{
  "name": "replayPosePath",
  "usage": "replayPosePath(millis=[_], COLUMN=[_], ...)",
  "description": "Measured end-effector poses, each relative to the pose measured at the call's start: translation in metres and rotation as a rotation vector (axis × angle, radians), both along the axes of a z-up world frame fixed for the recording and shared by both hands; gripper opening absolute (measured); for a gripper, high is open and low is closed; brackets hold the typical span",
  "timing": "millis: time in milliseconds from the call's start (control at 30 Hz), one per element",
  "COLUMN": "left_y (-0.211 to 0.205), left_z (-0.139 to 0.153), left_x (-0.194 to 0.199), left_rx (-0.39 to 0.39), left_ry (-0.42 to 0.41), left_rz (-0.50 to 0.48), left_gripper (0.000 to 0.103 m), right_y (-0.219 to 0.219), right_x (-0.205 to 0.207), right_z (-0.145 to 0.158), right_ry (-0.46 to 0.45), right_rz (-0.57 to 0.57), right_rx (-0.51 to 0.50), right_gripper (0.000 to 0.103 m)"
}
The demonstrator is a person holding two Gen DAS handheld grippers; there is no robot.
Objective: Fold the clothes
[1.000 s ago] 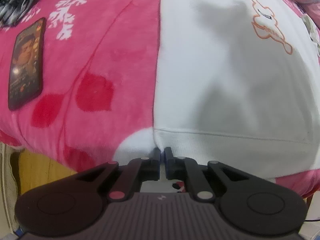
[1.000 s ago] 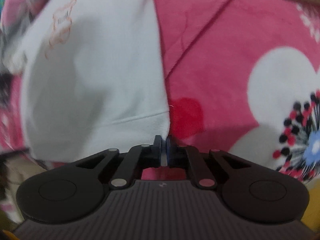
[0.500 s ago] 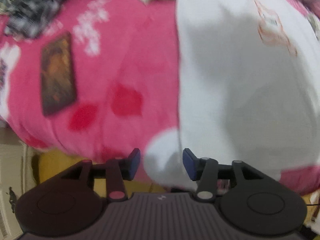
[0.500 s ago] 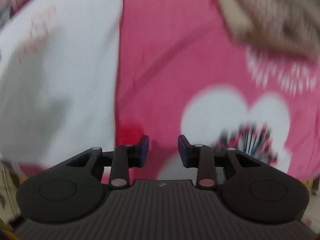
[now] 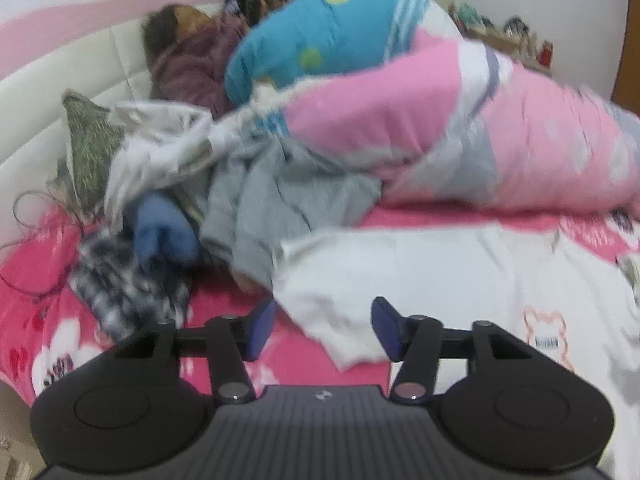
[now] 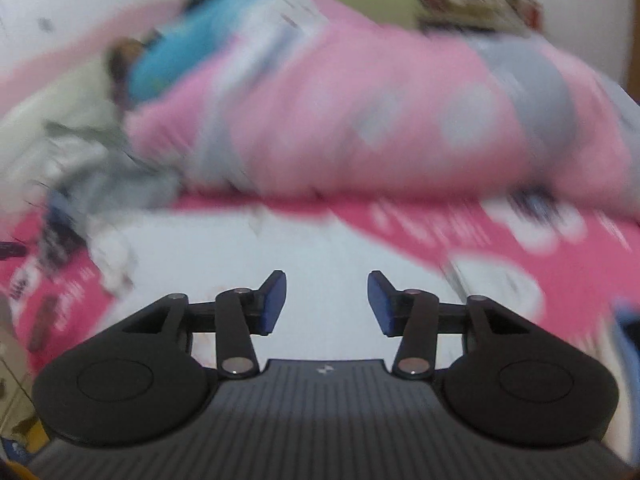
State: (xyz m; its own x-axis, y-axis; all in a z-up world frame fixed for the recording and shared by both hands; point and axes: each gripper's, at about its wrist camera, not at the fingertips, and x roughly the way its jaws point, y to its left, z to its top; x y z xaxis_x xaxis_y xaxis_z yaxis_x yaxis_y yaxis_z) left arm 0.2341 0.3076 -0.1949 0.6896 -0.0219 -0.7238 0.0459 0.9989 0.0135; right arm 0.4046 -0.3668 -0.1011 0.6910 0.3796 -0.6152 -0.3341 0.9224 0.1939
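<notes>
Beyond and to the left of the left gripper (image 5: pixel 323 330) lies a heap of unfolded clothes: a checked cloth (image 5: pixel 120 284), a blue garment (image 5: pixel 160 232) and a grey garment (image 5: pixel 280 200), all well ahead of the jaws on the pink blanket (image 5: pixel 32 264). The left gripper's jaws stand wide apart and hold nothing. Between them and just ahead lies a loose, rounded corner of the white sweatshirt (image 5: pixel 420 276), which spreads off to the right of the jaws, its small bear print (image 5: pixel 546 330) just beyond the right finger. A rolled pink quilt (image 5: pixel 480 128) fills the space far ahead.

The right gripper (image 6: pixel 327 304) is likewise wide open and empty, hovering over the white sweatshirt (image 6: pixel 320 248), which lies flat under and ahead of its jaws. The view is blurred by motion, so the cloth's edges are hard to place.

The step in hand looks like reaching for the top of the garment to make the next fold. To do it well, each gripper should come down on a single edge layer at matching points, close fully, then lift evenly so the cloth does not skew.

A second ago both grippers were clamped on the hem's two corners; half a second ago they had let go. Since then both have swung up and forward, so the views look along the bed, not down at the hem.
</notes>
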Motion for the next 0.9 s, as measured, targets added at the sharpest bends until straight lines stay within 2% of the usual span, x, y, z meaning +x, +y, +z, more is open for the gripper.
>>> replayPosePath(millis=[67, 167, 233, 267, 367, 433, 533, 633, 667, 767, 833, 900], left_y=[-0.002, -0.033, -0.058, -0.071, -0.096, -0.107, -0.116, -0.111, -0.103, -0.082, -0.064, -0.052], left_z=[-0.003, -0.034, -0.067, -0.085, -0.128, -0.15, -0.17, -0.182, -0.183, -0.185, -0.185, -0.19], left_x=[0.011, 0.024, 0.04, 0.047, 0.055, 0.056, 0.051, 0.044, 0.039, 0.038, 0.047, 0.052], left_rx=[-0.019, -0.065, -0.084, -0.081, -0.05, -0.005, 0.092, 0.167, 0.157, 0.046, -0.021, -0.031], left_ry=[-0.003, 0.03, 0.061, 0.082, 0.126, 0.129, 0.111, 0.081, 0.088, 0.119, 0.128, 0.128], left_rz=[0.019, 0.027, 0.018, 0.001, -0.07, -0.123, -0.181, -0.196, -0.198, -0.165, -0.127, -0.111], left_gripper=[0.059, 0.061, 0.062, 0.064, 0.066, 0.066, 0.066, 0.066, 0.066, 0.066, 0.066, 0.066], right_y=[0.021, 0.067, 0.097, 0.112, 0.155, 0.182, 0.226, 0.265, 0.277, 0.31, 0.329, 0.346], right_x=[0.026, 0.05, 0.049, 0.052, 0.054, 0.049, 0.044, 0.043, 0.042, 0.045, 0.05, 0.057], right_z=[0.006, -0.001, -0.005, -0.012, -0.033, -0.045, -0.059, -0.072, -0.076, -0.09, -0.103, -0.12], right_ry=[-0.03, -0.031, -0.007, 0.012, 0.08, 0.113, 0.133, 0.149, 0.153, 0.177, 0.225, 0.302], right_rz=[0.041, 0.091, 0.089, 0.079, 0.055, 0.034, 0.051, 0.091, 0.102, 0.127, 0.135, 0.129], right_rx=[0.059, 0.16, 0.222, 0.251, 0.326, 0.344, 0.316, 0.294, 0.288, 0.268, 0.265, 0.272], right_gripper=[0.052, 0.062, 0.076, 0.078, 0.087, 0.097, 0.102, 0.102, 0.102, 0.102, 0.101, 0.101])
